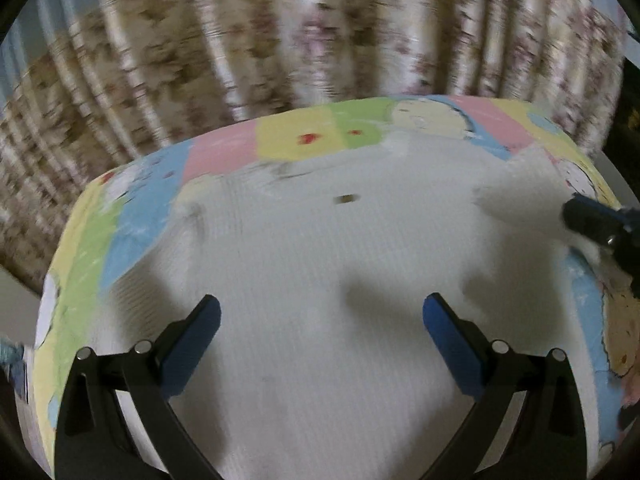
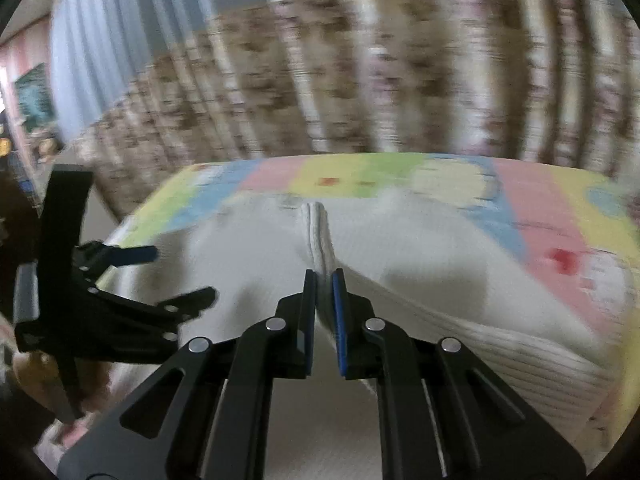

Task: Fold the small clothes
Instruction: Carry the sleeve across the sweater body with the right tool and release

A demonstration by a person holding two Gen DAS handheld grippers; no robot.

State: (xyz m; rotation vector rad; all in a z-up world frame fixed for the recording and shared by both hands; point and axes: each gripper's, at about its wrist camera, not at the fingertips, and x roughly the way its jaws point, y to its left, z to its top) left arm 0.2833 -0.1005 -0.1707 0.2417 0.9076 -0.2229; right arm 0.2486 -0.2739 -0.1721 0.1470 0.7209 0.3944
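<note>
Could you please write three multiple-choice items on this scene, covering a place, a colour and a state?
1. Where does the white ribbed garment lie?
A. on the pastel patchwork cartoon-print cover
B. on a wooden floor
C. in a basket

2. What colour are the pads of the left hand-held gripper?
A. red
B. blue
C. white

3. How does the right hand-held gripper stand?
A. wide open over the cloth
B. shut on nothing
C. shut on a raised fold of the garment

Answers: 1 A, the coloured cover shows around the garment's edges; 2 B, blue faces line both fingers; 3 C, a ridge of cloth runs between its closed fingers.
</note>
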